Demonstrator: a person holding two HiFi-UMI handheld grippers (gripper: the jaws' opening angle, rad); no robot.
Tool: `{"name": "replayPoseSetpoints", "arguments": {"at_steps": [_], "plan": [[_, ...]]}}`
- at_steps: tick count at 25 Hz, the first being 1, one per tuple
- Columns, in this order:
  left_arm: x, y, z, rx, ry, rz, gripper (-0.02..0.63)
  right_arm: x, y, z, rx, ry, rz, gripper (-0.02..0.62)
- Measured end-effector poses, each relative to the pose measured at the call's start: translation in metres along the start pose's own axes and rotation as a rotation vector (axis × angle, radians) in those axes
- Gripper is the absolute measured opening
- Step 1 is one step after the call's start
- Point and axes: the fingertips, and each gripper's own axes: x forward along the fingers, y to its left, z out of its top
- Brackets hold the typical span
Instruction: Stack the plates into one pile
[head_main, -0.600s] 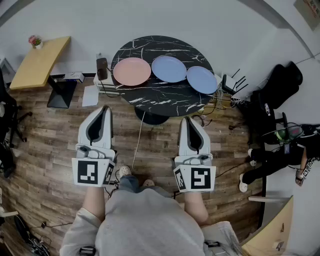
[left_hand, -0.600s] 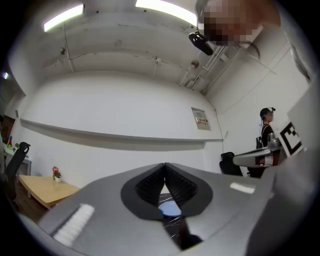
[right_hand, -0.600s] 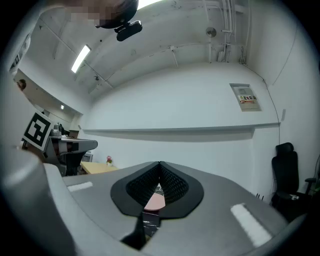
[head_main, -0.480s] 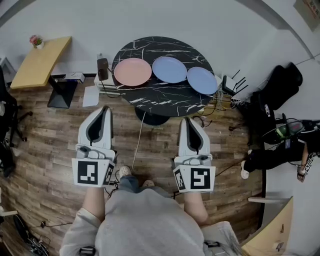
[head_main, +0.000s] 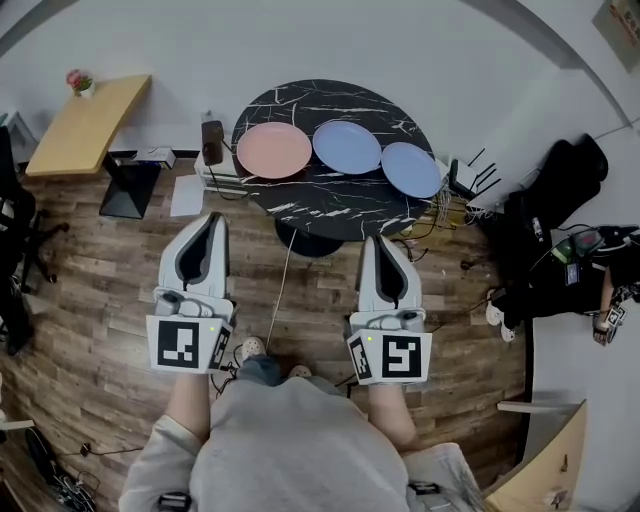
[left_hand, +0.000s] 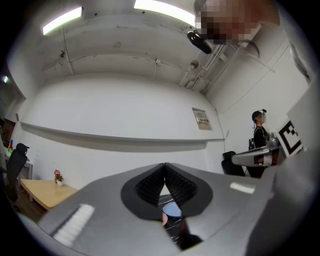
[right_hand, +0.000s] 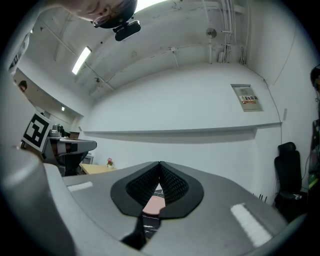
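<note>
Three plates lie side by side on a round black marble table (head_main: 345, 205): a pink plate (head_main: 273, 150) at the left, a blue plate (head_main: 346, 146) in the middle and a second blue plate (head_main: 411, 169) at the right. My left gripper (head_main: 211, 219) and right gripper (head_main: 378, 241) hover over the wooden floor, short of the table, both shut with nothing in them. Through the left gripper (left_hand: 164, 166) I glimpse a blue plate (left_hand: 172, 210). Below the tips of the right gripper (right_hand: 160, 164) a bit of the pink plate (right_hand: 154, 203) shows.
A wooden side table (head_main: 85, 125) with a small flower pot (head_main: 78, 81) stands at the far left. A person in black (head_main: 560, 290) is at the right by a black chair (head_main: 555, 175). Cables and boxes lie on the floor round the table's foot.
The view has shifted slightly, so the table and plates sit a little lower and to the right. Both grippers stay shut in the same pose. The person at right has moved.
</note>
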Motion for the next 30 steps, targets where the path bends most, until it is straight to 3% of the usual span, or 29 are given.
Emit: {"name": "replayPoseSetpoints", "arguments": {"at_steps": [6,21,30], "plan": [[0.019,0.014,-0.004,0.011,-0.003,-0.017,0.058,0.022,0.000,-0.003,0.037,-0.014,-0.017,0.003],[0.074,0.070,-0.021,-0.004,-0.028,-0.081,0.058,0.092,0.021,-0.009,0.006,-0.023,-0.067,0.003],[0.093,0.110,-0.035,0.001,-0.018,-0.115,0.058,0.122,0.046,-0.003,0.031,-0.111,-0.079,0.003]]}}
